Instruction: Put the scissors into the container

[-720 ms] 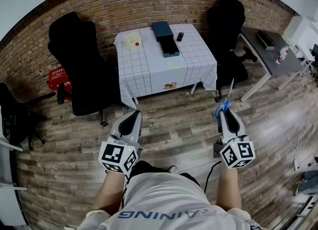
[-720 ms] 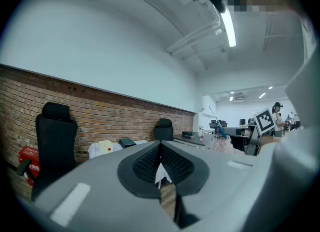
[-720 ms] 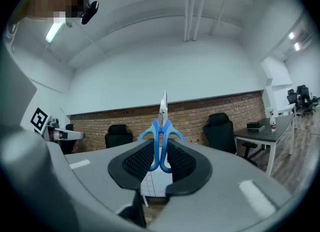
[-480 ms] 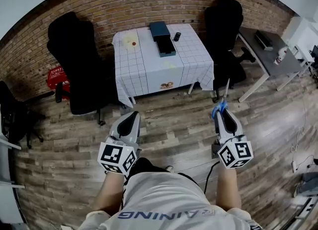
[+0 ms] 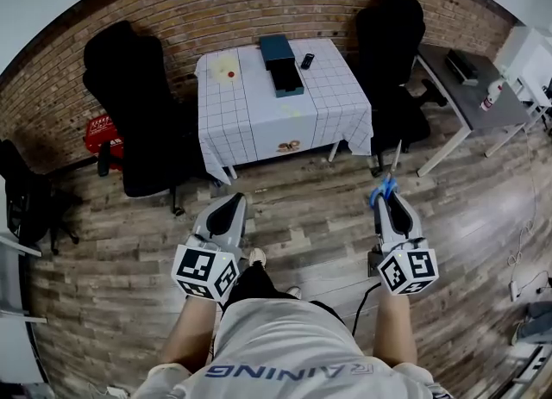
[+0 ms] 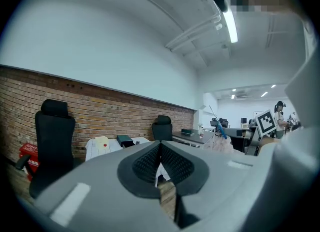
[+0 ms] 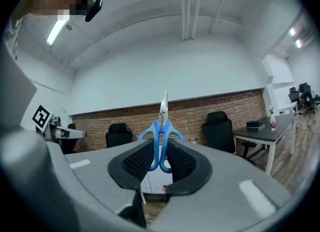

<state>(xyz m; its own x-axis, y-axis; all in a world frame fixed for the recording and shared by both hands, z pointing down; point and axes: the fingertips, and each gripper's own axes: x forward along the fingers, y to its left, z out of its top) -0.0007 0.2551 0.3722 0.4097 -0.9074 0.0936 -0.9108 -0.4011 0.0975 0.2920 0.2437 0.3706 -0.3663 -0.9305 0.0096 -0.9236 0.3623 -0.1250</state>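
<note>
The blue-handled scissors (image 7: 161, 135) are clamped by their handle loops between the jaws of the right hand-held gripper (image 7: 160, 160), blades pointing up and forward, well short of the bench (image 5: 259, 126) and over the wooden floor (image 5: 302, 216). The left hand-held gripper (image 6: 160, 162) is seen with its jaws together and nothing between them. The teal container (image 5: 281, 63) lies at the far middle of the bench, so the step in hand is judged to be the carry to the bench. It is best done with a firm clamp on the loops, the blades led in over the bench's near edge and lowered along the container's length, and release made only once the scissors are inside its walls. Open floor is offered straight ahead to the bench's near edge. The flanks are narrowed by a black office chair (image 5: 129, 104) left of the bench and another (image 5: 392, 44) at its right, with a grey desk (image 5: 470, 87) beyond. A yellow object (image 5: 228, 70) and a small black item (image 5: 307, 62) on the bench beside the container should be cleared by the blades.
</note>
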